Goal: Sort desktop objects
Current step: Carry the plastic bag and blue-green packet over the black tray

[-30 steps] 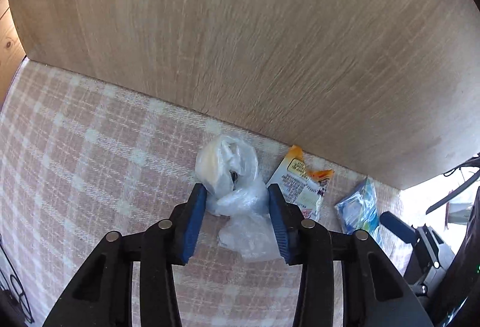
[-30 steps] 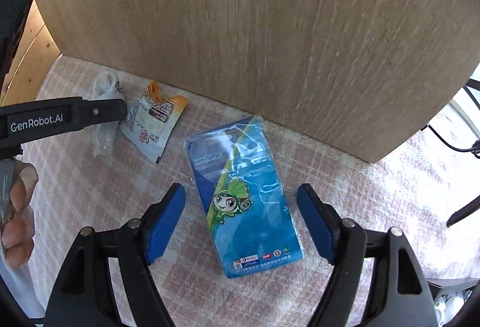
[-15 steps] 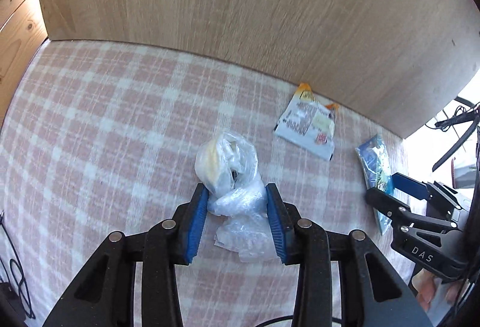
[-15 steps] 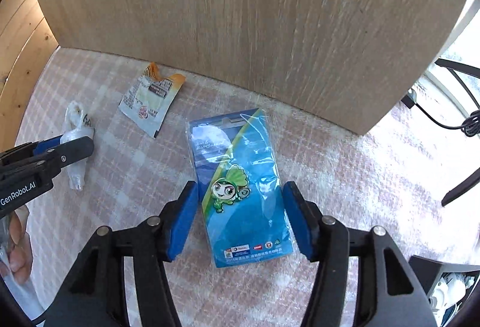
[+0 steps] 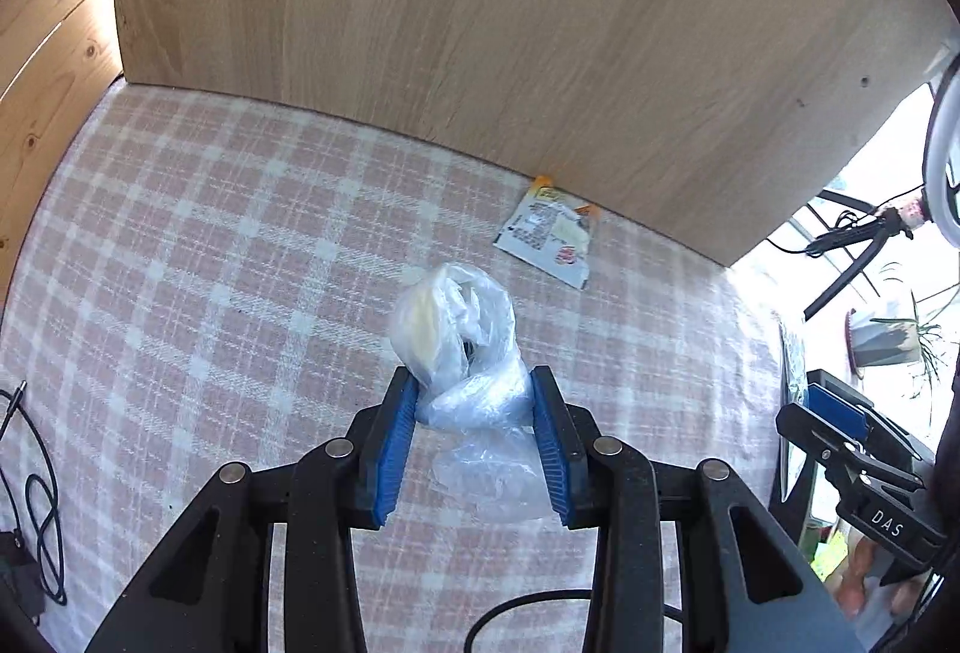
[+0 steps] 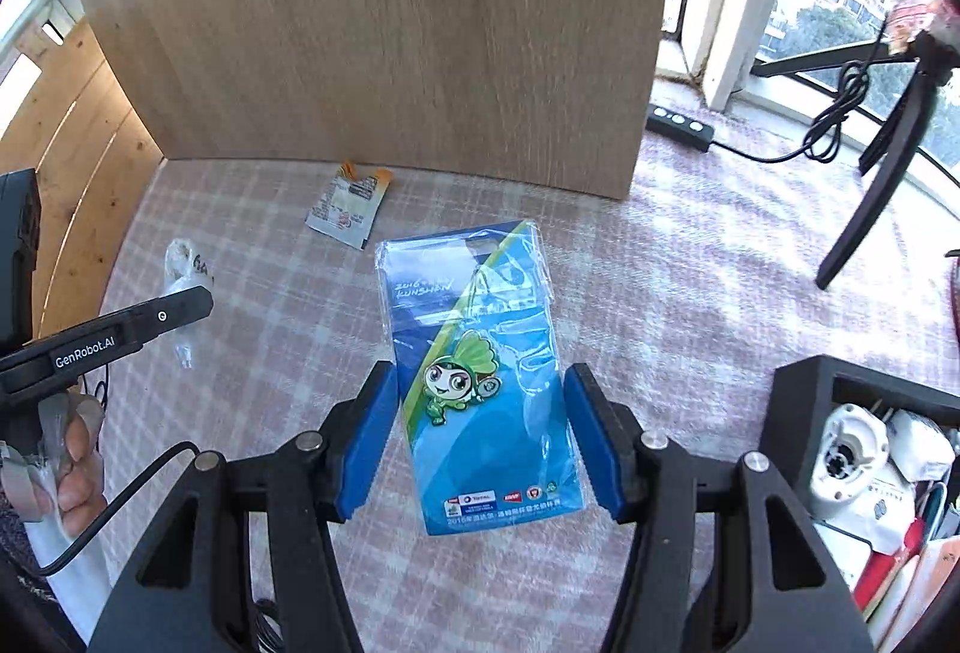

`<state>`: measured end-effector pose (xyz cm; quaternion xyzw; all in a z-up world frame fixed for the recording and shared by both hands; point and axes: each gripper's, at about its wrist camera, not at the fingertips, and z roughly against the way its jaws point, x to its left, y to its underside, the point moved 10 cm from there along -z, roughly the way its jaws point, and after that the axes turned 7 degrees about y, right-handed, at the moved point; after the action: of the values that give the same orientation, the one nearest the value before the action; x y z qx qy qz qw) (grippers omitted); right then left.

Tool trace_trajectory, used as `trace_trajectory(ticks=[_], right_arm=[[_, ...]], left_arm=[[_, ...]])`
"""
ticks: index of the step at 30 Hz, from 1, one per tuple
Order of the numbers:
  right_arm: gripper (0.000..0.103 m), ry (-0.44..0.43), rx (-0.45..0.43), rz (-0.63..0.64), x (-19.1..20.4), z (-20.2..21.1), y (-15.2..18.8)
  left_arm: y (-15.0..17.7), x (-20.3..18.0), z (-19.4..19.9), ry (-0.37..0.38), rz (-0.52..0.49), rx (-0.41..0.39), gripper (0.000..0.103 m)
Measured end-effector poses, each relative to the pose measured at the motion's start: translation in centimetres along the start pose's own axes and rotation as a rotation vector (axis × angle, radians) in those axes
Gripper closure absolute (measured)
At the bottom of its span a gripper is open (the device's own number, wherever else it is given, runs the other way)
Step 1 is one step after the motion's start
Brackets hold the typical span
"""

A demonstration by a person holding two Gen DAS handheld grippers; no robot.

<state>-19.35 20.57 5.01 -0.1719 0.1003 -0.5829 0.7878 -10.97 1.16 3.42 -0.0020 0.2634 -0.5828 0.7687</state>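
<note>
My left gripper (image 5: 474, 398) is shut on a crumpled clear plastic bag (image 5: 459, 353) and holds it above the pink checked tablecloth (image 5: 210, 245). My right gripper (image 6: 480, 401) is shut on a blue packet with a green cartoon figure (image 6: 480, 365) and holds it lifted off the cloth. A white and orange snack sachet (image 5: 549, 233) lies flat by the wooden back board; it also shows in the right wrist view (image 6: 348, 203). The bag and left gripper show at the left of the right wrist view (image 6: 180, 281).
A tall wooden board (image 5: 480, 23) stands behind the cloth. A black bin (image 6: 864, 437) with white items sits at the right. A power strip (image 6: 678, 125) and a tripod leg (image 6: 870, 197) are by the window. A black cable (image 5: 36, 503) lies at the left.
Both grippers have risen and pulled back from the board. The right gripper closed on the blue packet and lifted it. The left still holds the bag.
</note>
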Motion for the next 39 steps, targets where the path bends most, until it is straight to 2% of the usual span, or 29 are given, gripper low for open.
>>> trace_trajectory(ticks=[1, 2, 6, 8, 16, 19, 24, 31, 35, 39], right_arm=[[0.047, 0.0, -0.013, -0.005, -0.2, 1.0, 0.0], [0.047, -0.001, -0.028, -0.012, -1.8, 2.1, 0.3], [0.047, 0.025, -0.064, -0.038, -4.0, 5.3, 1.4], [0.047, 0.042, -0.078, -0.056, -5.6, 6.9, 1.9], [0.047, 0.133, -0.121, -0.151, -13.1, 12.5, 6.0], [0.047, 0.17, -0.133, -0.21, -16.4, 14.4, 8.0], [0.047, 0.224, -0.124, -0.326, -21.9, 16.6, 12.4], [0.047, 0.271, -0.095, -0.477, -27.2, 18.2, 19.2], [0.047, 0.299, -0.076, -0.548, -29.6, 18.5, 22.6], [0.047, 0.327, -0.046, -0.606, -31.7, 18.6, 25.4]], left_arm=[[-1.1, -0.3, 0.4, 0.008, -0.013, -0.005, 0.067], [-0.9, -1.1, 0.9, 0.017, -0.029, -0.009, 0.067], [-1.2, -3.8, 2.7, 0.046, -0.098, -0.015, 0.067], [-3.1, -5.9, 2.2, 0.065, -0.127, -0.013, 0.067], [-1.0, -14.8, 2.8, 0.153, -0.281, 0.013, 0.067], [1.3, -18.5, 3.2, 0.194, -0.351, 0.047, 0.067], [7.0, -24.6, 2.2, 0.259, -0.477, 0.146, 0.067], [14.7, -31.9, 0.4, 0.317, -0.648, 0.265, 0.067], [17.6, -35.1, 0.0, 0.329, -0.728, 0.3, 0.067], [19.0, -37.5, -0.5, 0.328, -0.775, 0.31, 0.067]])
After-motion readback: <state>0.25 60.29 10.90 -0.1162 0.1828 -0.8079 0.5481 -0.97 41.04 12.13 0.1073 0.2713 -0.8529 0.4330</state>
